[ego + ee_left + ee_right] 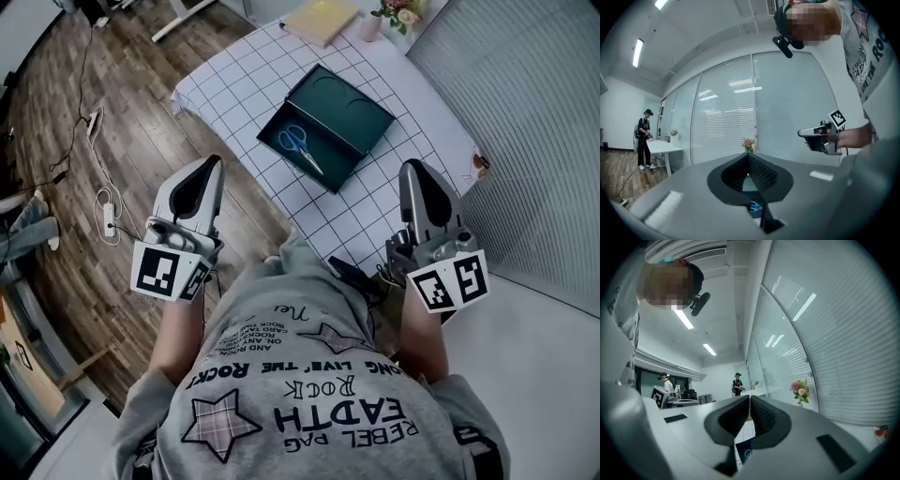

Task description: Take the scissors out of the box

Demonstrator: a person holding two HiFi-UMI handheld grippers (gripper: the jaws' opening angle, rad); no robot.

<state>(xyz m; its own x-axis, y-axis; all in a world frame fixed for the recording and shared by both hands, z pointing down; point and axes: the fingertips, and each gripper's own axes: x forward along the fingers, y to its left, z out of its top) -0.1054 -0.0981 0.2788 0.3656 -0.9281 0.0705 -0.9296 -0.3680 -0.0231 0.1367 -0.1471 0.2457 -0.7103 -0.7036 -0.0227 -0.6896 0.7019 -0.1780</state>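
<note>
An open dark green box (343, 105) lies on the checked tablecloth (234, 84) in the head view. Blue-handled scissors (300, 147) rest in its lower half, blades towards me. My left gripper (214, 162) hangs off the table's near left corner, short of the box, its jaws shut on nothing. My right gripper (411, 167) hovers over the table's near right part, also shut and empty. In the left gripper view the shut jaws meet at the tip of the left gripper (748, 155), and a bit of the scissors (753, 206) shows below. The right gripper (749, 397) hides most of the box.
A yellow pad (319, 17) and a vase of flowers (398, 13) stand at the table's far end. White blinds (525, 103) run along the right. Cables and a power strip (109, 217) lie on the wooden floor at the left. Other people stand far off.
</note>
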